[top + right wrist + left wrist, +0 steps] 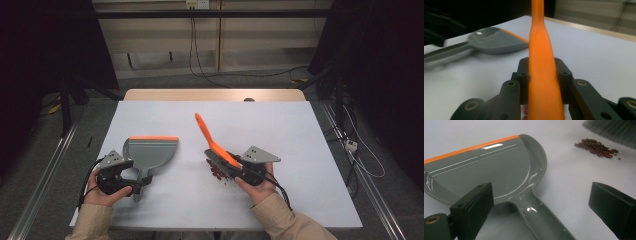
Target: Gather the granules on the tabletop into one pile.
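Near the table's front edge, the pile of red beans lies under the bristles of my orange-handled brush, which my right gripper clamps by the back. My left gripper stands open astride the grey dustpan's handle, not yet pinching. Judgement: grip the handle first, set the orange lip flat beside the beans, then sweep with short low strokes.

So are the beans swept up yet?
Not yet. Done: the right claw grips the orange brush, its bristles beside the red beans. In hand: the open left claw straddles the dustpan handle. Left: grip the pan, sweep the beans in.
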{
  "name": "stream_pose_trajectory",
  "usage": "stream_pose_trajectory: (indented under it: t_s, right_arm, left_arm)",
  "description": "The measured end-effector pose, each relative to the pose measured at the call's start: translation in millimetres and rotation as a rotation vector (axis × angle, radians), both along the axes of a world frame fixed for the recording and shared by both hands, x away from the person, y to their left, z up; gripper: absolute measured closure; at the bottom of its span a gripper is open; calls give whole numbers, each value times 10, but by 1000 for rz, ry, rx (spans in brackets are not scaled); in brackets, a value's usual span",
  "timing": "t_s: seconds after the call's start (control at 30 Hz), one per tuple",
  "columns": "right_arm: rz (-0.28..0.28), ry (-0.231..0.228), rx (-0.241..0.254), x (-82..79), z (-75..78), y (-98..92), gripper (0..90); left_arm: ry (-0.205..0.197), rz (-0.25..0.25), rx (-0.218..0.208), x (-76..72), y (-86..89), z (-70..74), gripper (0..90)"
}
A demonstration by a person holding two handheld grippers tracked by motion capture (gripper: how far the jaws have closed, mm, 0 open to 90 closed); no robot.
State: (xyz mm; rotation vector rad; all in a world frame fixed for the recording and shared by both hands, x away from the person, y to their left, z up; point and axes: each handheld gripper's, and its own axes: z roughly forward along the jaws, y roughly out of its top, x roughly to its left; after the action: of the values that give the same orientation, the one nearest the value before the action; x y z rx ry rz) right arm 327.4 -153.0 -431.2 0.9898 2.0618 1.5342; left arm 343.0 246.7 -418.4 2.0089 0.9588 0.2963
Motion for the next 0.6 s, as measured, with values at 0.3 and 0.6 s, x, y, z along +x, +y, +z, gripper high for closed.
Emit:
stream_pose_trajectory:
  t_s: [0.3,0.6]
  right_arm:
    - [172,30,-36,29,-153,200,713]
    - [197,5,-30,263,-168,224,713]
  left_arm:
    - [15,-6,-7,18,16,-39,56]
    - [23,2,22,13,17,-54,56]
